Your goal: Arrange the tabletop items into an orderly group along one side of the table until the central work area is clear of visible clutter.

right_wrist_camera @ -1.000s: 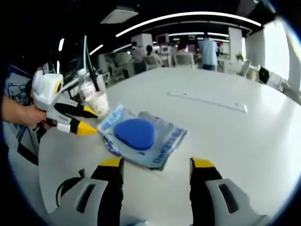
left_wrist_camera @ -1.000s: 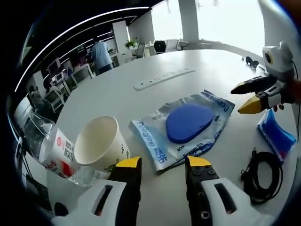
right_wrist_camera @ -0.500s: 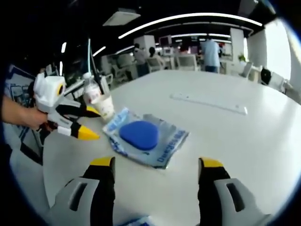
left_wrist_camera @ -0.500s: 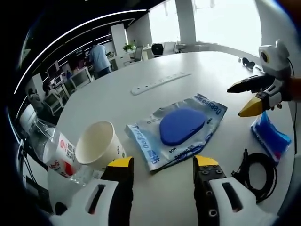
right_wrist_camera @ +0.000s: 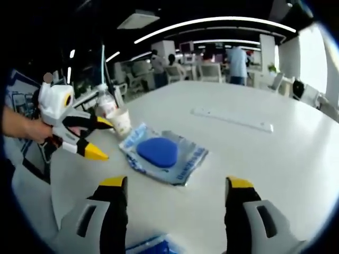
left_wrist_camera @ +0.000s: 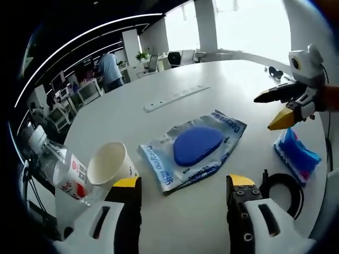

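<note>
Both grippers have drawn back from the table's middle, jaws spread wider. From the left: a clear plastic bottle [left_wrist_camera: 64, 177] touching a white paper cup [left_wrist_camera: 108, 165], left gripper [left_wrist_camera: 184, 186] empty, crinkled foil pouch [left_wrist_camera: 193, 149] with its blue teardrop pad ahead of it, coiled black cable [left_wrist_camera: 280, 188], blue packet [left_wrist_camera: 294, 154] just below the right gripper [left_wrist_camera: 271, 111], also gaping and empty.

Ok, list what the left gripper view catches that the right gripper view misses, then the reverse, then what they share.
Left gripper view alone: a coiled black cable, and the right gripper, open. Right gripper view alone: the left gripper, open, held by a hand. Shared: the silver pouch with a blue pad, paper cup, bottle, power strip, blue packet and white table.
</note>
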The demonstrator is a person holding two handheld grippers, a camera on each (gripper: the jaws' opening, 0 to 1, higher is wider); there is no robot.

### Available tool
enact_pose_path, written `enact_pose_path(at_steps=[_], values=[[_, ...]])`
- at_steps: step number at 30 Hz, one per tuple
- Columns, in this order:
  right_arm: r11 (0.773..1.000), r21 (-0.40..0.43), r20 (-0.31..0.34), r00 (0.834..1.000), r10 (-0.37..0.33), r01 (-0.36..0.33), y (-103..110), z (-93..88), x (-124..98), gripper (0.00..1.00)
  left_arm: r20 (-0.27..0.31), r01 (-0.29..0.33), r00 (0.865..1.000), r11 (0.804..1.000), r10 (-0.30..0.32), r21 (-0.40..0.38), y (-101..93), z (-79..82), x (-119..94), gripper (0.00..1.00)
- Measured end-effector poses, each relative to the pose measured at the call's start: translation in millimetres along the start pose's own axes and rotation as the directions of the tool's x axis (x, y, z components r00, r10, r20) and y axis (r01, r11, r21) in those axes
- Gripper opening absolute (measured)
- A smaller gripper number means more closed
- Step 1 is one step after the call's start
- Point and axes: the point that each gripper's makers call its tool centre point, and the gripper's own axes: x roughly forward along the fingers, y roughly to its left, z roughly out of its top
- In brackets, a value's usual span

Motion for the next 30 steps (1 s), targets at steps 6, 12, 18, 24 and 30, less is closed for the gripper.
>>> enact_pose_path(at_steps=[6,12,18,24,30], values=[[1.000,-0.007,0.016,1.000,-0.011,0.011,-1,5.1,-12,0.74,0.015,0.021,1.000,0.999,-0.022,0.033,-10.8,5.7,-7,0.66],[1.000,-0.014,0.027,0.999,-0.017,0.017,0,9.4,-23,0.74,0.022,0.033,0.999,0.999,-0.034,0.036,-16.7,8.2,-13,0.68],[1.000,-0.021,0.027,0.999,-0.017,0.018,1,8.7,-32,0.73,0.037,0.048,0.998,0.998,-0.050,0.051,-26.6,13.5,-18,0.69],[0.999,-0.037,0.036,0.999,-0.008,0.009,3,8.7,-45,0.68,0.045,0.064,0.997,0.996,-0.067,0.064,-37.8,15.1,-22,0.67],[0.998,-0.056,0.029,1.000,-0.006,0.008,-1,3.4,-58,0.60,0.047,0.083,0.995,0.992,-0.088,0.095,-49.1,15.6,-30,0.65]])
